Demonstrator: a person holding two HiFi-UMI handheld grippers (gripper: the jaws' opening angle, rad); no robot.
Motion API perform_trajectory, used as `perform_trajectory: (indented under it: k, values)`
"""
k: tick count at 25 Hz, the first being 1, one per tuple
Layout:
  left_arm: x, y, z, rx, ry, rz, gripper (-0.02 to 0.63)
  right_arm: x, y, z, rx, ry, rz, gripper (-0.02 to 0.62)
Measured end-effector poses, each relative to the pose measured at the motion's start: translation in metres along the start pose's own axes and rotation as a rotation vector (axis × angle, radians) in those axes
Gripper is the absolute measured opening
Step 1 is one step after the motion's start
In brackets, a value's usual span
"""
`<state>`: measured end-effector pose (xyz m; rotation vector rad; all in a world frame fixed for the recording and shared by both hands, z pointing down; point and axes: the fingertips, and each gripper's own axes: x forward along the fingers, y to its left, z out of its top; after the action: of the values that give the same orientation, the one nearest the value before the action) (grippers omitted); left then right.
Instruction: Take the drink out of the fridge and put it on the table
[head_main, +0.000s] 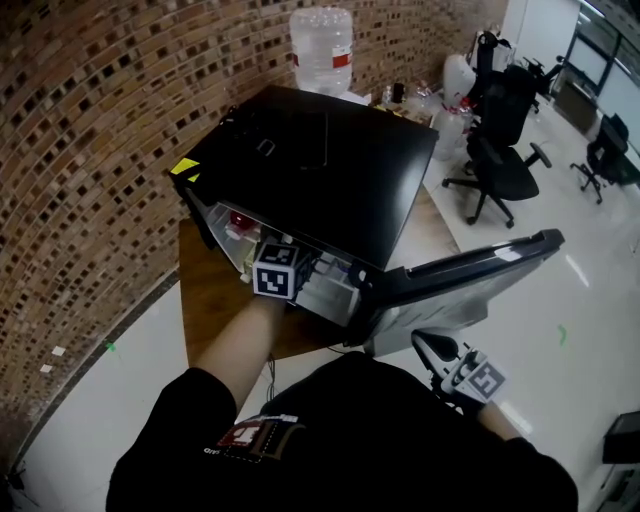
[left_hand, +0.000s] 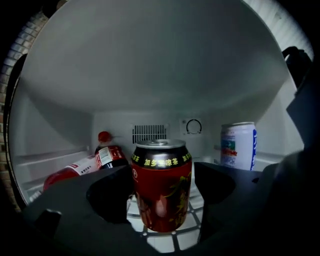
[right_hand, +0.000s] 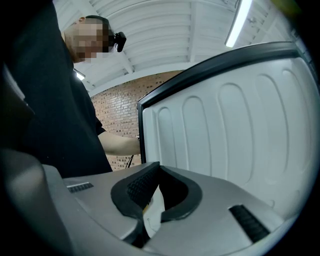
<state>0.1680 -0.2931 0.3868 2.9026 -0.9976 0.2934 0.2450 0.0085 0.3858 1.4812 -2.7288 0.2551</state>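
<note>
A dark red drink can (left_hand: 161, 185) stands upright on the white wire shelf (left_hand: 165, 240) inside the black fridge (head_main: 330, 170). My left gripper (left_hand: 162, 220) reaches into the fridge with one jaw on each side of the can. The jaws stand wide and do not clearly press on it. In the head view the left gripper (head_main: 285, 278) shows mainly its marker cube at the fridge opening. My right gripper (head_main: 435, 350) hangs low beside the open fridge door (head_main: 470, 280). In the right gripper view the right gripper (right_hand: 146, 222) is shut and holds nothing, facing the door's white inner panel (right_hand: 240, 125).
A white and blue can (left_hand: 238, 146) stands at the back right of the shelf. A red-capped cola bottle (left_hand: 90, 162) lies at the left. The fridge rests on a wooden table (head_main: 215, 290) by a brick wall. A water bottle (head_main: 322, 45) and office chairs (head_main: 500, 160) are behind.
</note>
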Motion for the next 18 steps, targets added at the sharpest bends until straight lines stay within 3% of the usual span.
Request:
perform_trajectory:
  k: [2,9,18]
  values:
    - [0.001,0.003,0.000,0.012,-0.004,0.011,0.336,-0.001,-0.001,0.000,-0.001,0.000,-0.002,-0.011]
    - [-0.018,-0.007,-0.002,0.059,-0.014,-0.046,0.330,0.007,0.006,0.003,-0.003,0.006,0.034,-0.012]
    - [-0.113,-0.024,-0.012,0.084,-0.121,-0.114,0.330,0.057,0.058,0.006,-0.059,0.041,0.282,-0.011]
